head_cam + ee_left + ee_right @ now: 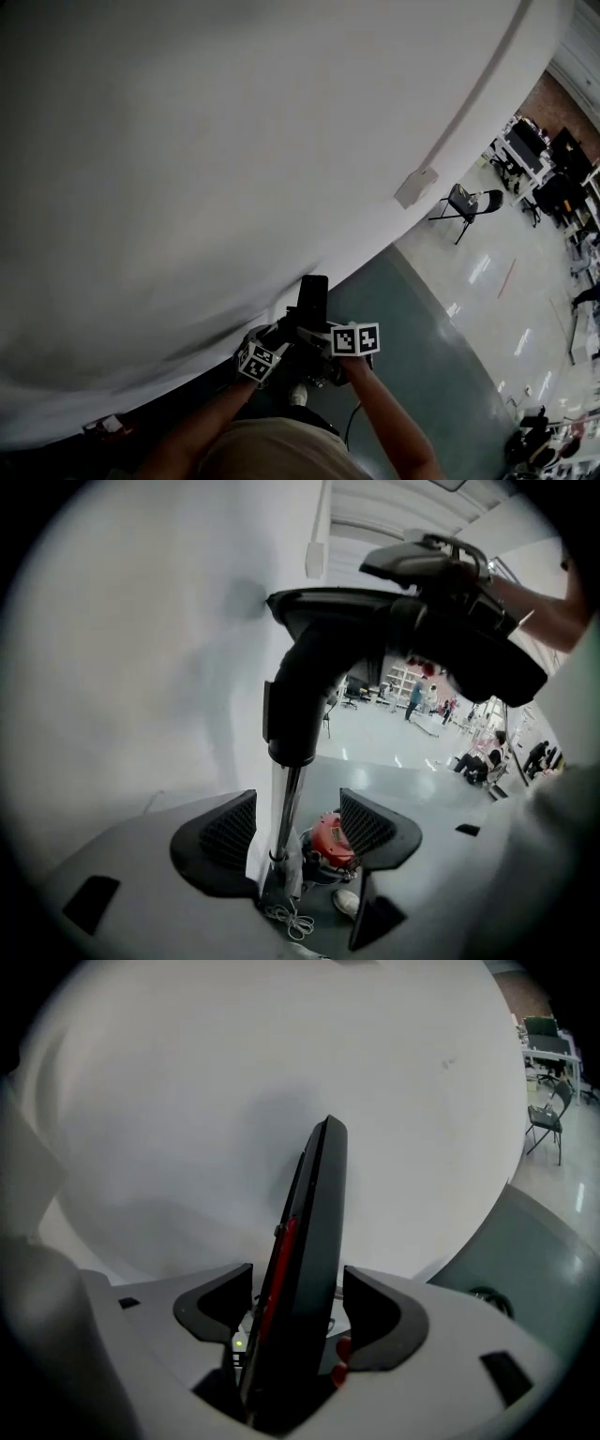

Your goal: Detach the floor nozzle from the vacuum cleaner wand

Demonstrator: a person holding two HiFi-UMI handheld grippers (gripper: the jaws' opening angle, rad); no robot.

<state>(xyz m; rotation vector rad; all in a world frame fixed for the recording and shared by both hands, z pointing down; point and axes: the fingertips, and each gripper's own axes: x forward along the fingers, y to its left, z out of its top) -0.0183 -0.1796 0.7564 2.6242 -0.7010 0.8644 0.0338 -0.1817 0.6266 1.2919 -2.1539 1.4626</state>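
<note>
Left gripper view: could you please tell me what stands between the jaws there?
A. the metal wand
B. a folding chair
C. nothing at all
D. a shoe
A: the shiny wand runs up between the left gripper's jaws, which stand apart around it.

White wall [216, 150] w/ folding chair [463, 206] nr it, desks [536, 159] at far rt.
</note>
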